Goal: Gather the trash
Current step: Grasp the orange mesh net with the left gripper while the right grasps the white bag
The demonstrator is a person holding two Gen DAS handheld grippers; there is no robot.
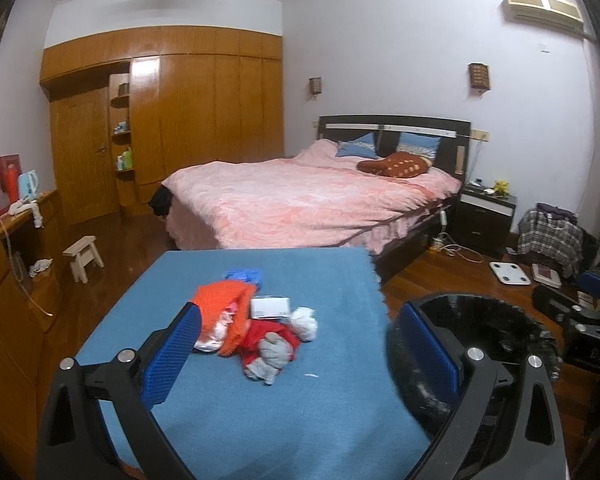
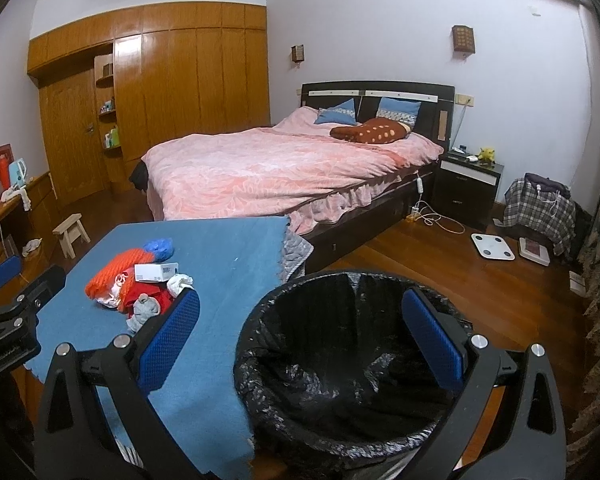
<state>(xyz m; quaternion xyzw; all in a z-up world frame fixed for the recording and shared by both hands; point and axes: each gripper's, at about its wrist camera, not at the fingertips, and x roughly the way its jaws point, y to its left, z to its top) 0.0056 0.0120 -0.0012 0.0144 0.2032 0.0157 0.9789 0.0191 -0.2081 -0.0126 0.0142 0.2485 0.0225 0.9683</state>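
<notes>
A pile of trash lies on the blue-covered table (image 1: 236,412): orange netting (image 1: 220,312), a white box (image 1: 270,307), a blue crumpled piece (image 1: 246,276), a red piece (image 1: 274,338) and grey-white wads (image 1: 306,322). The pile also shows in the right wrist view (image 2: 136,284). A bin with a black liner (image 2: 340,364) stands right of the table, also in the left wrist view (image 1: 472,344). My left gripper (image 1: 300,360) is open and empty above the table, just short of the pile. My right gripper (image 2: 300,344) is open and empty above the bin.
A bed with a pink cover (image 1: 300,200) stands beyond the table. A wooden wardrobe (image 1: 172,120) fills the far wall. A small stool (image 1: 83,256) and a desk (image 1: 16,248) are at the left. A scale (image 2: 492,246) and clothes (image 2: 540,208) lie on the floor at right.
</notes>
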